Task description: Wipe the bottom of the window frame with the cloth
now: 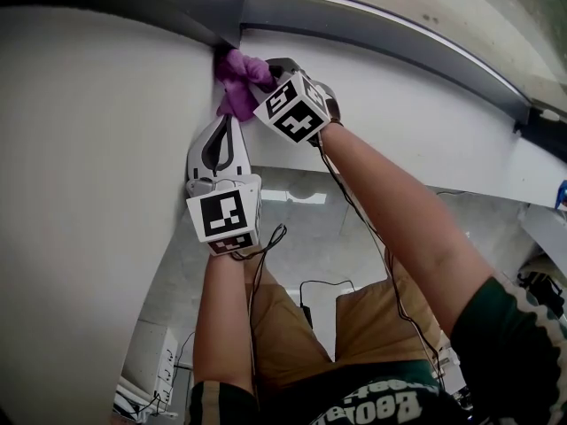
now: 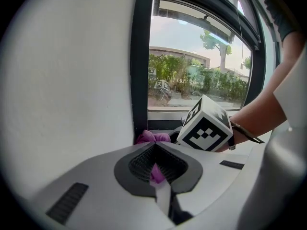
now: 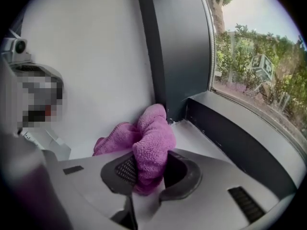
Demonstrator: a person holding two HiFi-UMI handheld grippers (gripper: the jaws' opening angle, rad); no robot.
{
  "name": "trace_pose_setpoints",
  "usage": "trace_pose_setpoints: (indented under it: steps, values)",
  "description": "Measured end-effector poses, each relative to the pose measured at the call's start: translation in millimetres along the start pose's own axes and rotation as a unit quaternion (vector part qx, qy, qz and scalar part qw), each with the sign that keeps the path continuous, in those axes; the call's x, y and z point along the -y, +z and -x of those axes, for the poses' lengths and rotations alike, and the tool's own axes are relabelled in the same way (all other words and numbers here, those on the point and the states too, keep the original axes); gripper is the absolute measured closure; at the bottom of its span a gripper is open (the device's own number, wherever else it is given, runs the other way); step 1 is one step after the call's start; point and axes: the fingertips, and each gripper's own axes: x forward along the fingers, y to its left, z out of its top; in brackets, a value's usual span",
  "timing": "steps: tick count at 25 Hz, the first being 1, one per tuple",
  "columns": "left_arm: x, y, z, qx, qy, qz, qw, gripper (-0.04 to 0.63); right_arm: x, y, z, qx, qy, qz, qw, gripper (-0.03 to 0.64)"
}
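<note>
A purple cloth [image 1: 235, 80] is bunched into the corner where the dark window frame [image 1: 381, 23] meets the white wall. My right gripper [image 1: 264, 78] reaches in from the right and is shut on the cloth [image 3: 154, 131], which bulges up between its jaws [image 3: 151, 153]. Just beside it runs the frame's dark bottom rail [image 3: 235, 140]. My left gripper [image 1: 232, 124] points up from below, its tip against the cloth's lower edge. Its jaws [image 2: 154, 146] meet at the tip, pinching a strip of cloth [image 2: 156, 172] between the pads.
A white sill [image 1: 416, 127] runs right below the frame. The white wall [image 1: 89, 193] fills the left side. The right gripper's marker cube [image 2: 206, 126] sits close ahead of the left one. Below are the person's legs and a white box with sockets [image 1: 159, 370].
</note>
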Motion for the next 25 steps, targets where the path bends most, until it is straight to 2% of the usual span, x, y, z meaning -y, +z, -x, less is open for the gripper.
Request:
trace_pose_setpoints:
  steps: [11, 25]
  values:
    - [0.2, 1.4, -1.8, -0.004, 0.000, 0.003, 1.0000, 0.588, 0.3, 0.8, 0.4, -0.016, -0.005, 0.014, 1.000, 0.520]
    - [8.1, -1.5, -3.0, -0.011, -0.008, 0.000, 0.9999, 0.588, -2.9, -4.2, 4.7, -0.048, -0.015, 0.067, 0.996, 0.518]
